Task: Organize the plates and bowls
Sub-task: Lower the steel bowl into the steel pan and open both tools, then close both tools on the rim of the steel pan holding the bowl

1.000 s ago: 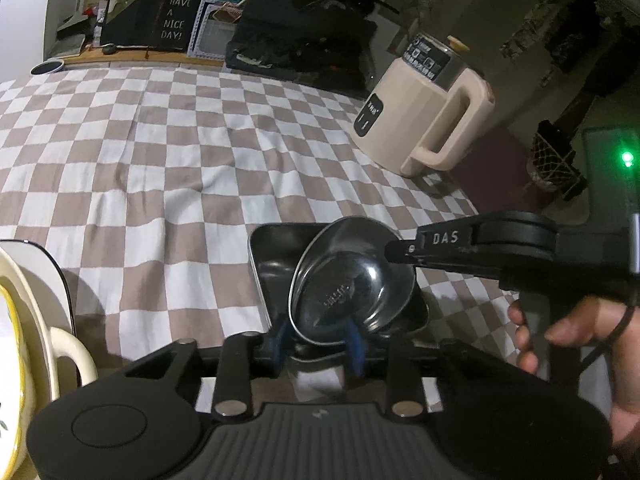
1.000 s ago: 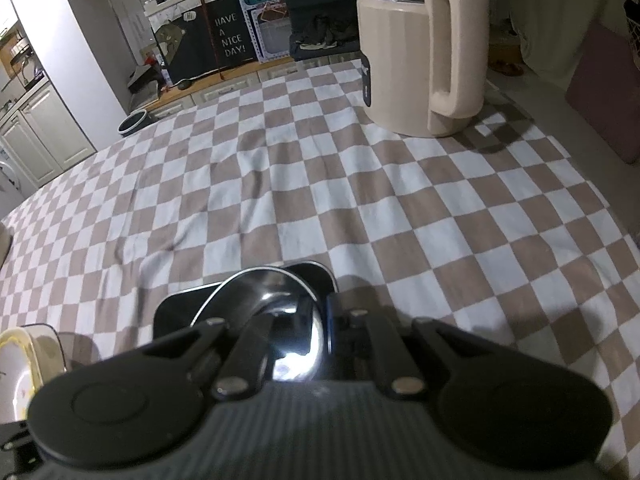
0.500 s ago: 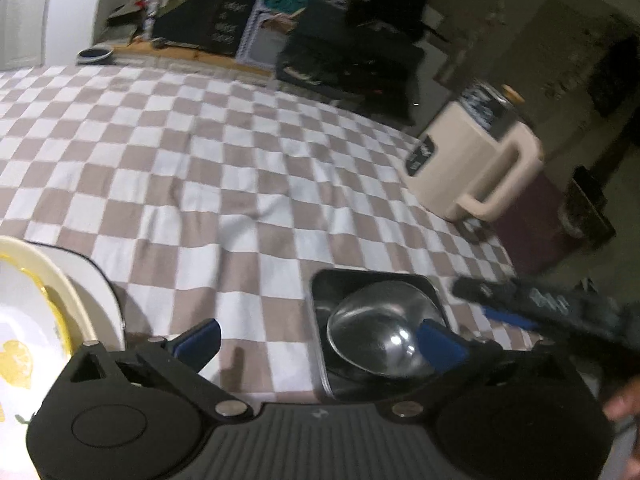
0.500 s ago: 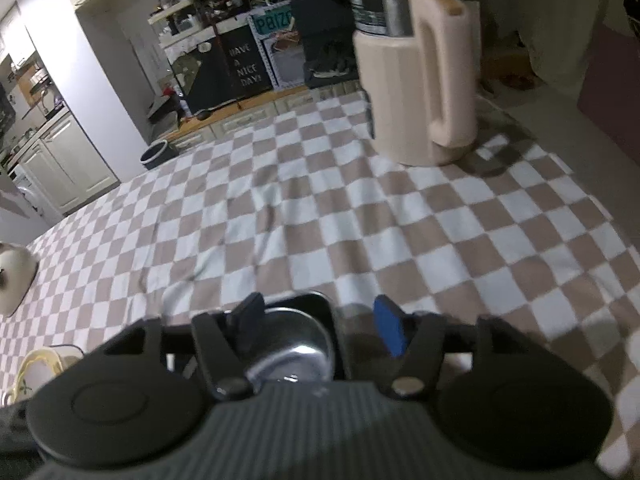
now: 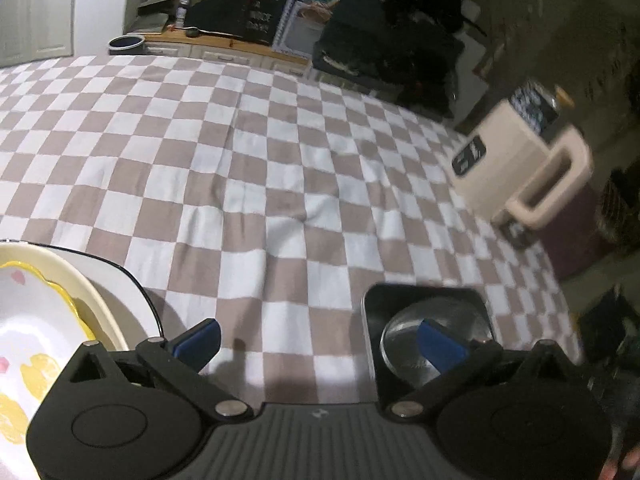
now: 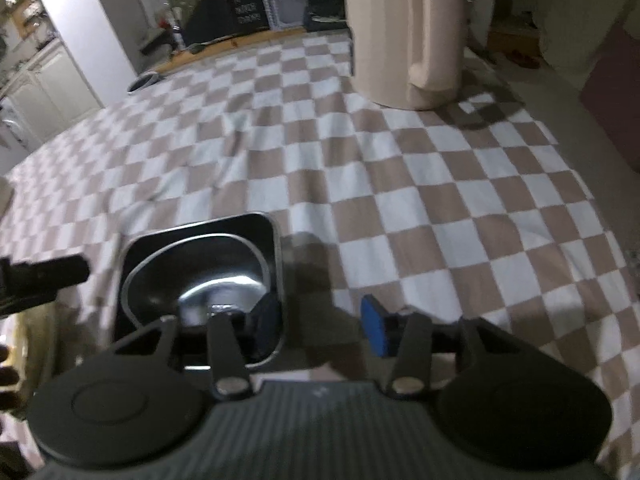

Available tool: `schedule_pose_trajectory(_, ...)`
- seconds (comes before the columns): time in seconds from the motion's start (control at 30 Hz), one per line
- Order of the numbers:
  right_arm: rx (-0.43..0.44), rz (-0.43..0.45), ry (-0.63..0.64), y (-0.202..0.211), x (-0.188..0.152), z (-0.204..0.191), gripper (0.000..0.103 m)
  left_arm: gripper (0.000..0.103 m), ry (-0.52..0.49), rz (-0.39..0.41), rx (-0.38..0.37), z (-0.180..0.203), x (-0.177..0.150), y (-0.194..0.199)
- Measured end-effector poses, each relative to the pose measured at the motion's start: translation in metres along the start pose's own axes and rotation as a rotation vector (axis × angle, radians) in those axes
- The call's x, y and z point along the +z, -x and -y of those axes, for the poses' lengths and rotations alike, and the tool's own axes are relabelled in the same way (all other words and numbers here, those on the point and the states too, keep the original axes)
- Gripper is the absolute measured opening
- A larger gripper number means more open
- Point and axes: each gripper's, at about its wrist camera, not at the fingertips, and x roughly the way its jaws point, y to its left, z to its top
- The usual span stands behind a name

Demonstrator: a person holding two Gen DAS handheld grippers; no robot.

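We see the metal bowl (image 6: 208, 276) lying inside the dark square tray (image 6: 276, 248) on the checkered cloth (image 5: 280, 168) that covers the surface, toward the near edge. Neither pair of jaws is touching it.

The left gripper (image 5: 316, 340) has its jaws spread as wide as they go, having just been opening; between the blue pads there is only cloth, and the right-hand pad (image 5: 440, 346) hangs in front of the bowl without gripping it. At the left of that view sits a stack of dishes: a white plate with yellow marks (image 5: 28, 328) in a cream dish (image 5: 86, 296), on a wider white plate with a dark rim (image 5: 128, 292). They lie just beside the left pad.

The right gripper (image 6: 320, 326) stands about half open, its jaws having just closed a little, with nothing between them but cloth and shadow. Its left pad overlaps the tray's near corner; the blue right pad (image 6: 372, 330) is over bare cloth.

A cream jug (image 6: 404, 36) with a big handle stands far back on the right, well apart from the tray. From the left edge of the right-wrist view, part of the other black tool (image 6: 40, 276) pokes in beside the tray.
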Motion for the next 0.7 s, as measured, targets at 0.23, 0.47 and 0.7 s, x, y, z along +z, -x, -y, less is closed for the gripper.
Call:
schedule_pose_trajectory(0.23,0.024,0.107,-0.062,-0.006,0.021,-0.001,0.050,0.103,-0.193,-0.050,0.043,0.018,-0.017,-0.005)
schedule_pose_trajectory(0.47,-0.014,0.062,-0.011,-0.033,0.032,-0.015,0.050,0.103,-0.346,-0.048,0.133,0.029,-0.029,-0.013)
schedule_pose_trajectory(0.7,-0.016,-0.003,0.040,-0.036,0.027,-0.017,0.040,0.103,-0.353,-0.050,0.182,0.031,-0.022,-0.026)
